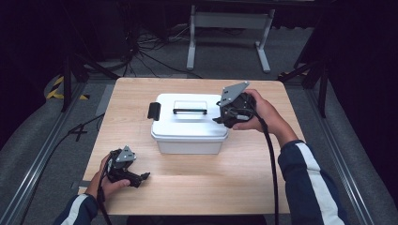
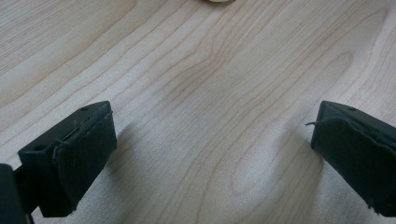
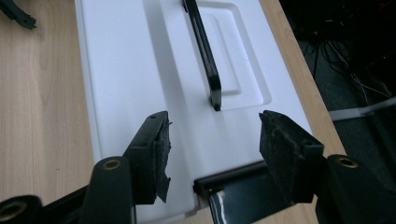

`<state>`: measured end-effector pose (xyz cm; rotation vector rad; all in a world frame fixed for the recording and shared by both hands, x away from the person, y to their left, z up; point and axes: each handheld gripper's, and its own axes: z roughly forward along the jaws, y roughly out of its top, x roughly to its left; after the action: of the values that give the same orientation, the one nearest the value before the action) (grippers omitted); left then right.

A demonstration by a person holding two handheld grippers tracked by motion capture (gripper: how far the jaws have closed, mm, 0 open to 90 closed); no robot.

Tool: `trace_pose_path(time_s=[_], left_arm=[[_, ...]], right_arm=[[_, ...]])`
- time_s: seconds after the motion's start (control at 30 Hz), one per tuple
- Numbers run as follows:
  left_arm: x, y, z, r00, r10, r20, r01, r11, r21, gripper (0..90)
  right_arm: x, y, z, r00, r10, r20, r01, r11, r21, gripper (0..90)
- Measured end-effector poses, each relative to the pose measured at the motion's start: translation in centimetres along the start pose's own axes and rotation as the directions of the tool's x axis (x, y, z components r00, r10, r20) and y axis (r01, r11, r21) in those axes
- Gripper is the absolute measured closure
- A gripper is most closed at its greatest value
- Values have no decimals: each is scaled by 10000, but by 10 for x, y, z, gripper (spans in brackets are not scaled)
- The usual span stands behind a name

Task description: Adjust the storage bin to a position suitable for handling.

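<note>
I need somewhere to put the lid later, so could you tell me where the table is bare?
Bare wood lies before the white box, between the left gripper and the right forearm. The right gripper crowds the box's right end.

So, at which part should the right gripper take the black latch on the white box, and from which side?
Probably its lower edge, coming from the box's right end, where the right gripper hangs open. The latch lies flat against that end wall, so only its free edge gives the jaws something to catch.
</note>
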<state>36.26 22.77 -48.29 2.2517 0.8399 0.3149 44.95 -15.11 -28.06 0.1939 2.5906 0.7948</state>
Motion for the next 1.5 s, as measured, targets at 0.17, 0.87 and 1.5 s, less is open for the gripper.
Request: trace_pose_path(time_s=[0.17, 0.87, 1.5], left_arm=[[0, 0, 0, 10000, 7, 9, -7, 10000, -7, 7], [0, 0, 0, 10000, 39, 42, -39, 10000, -5, 7], [1, 0, -1, 9999, 93, 47, -94, 9999, 47, 7]], right_arm=[[-3, 13, 13, 9997, -143, -198, 148, 9996, 229, 447], [-5, 50, 54, 9904, -1211, -675, 1297, 9810, 1441, 700], [-3, 65, 55, 9807, -1846, -651, 1930, 9670, 1663, 842]])
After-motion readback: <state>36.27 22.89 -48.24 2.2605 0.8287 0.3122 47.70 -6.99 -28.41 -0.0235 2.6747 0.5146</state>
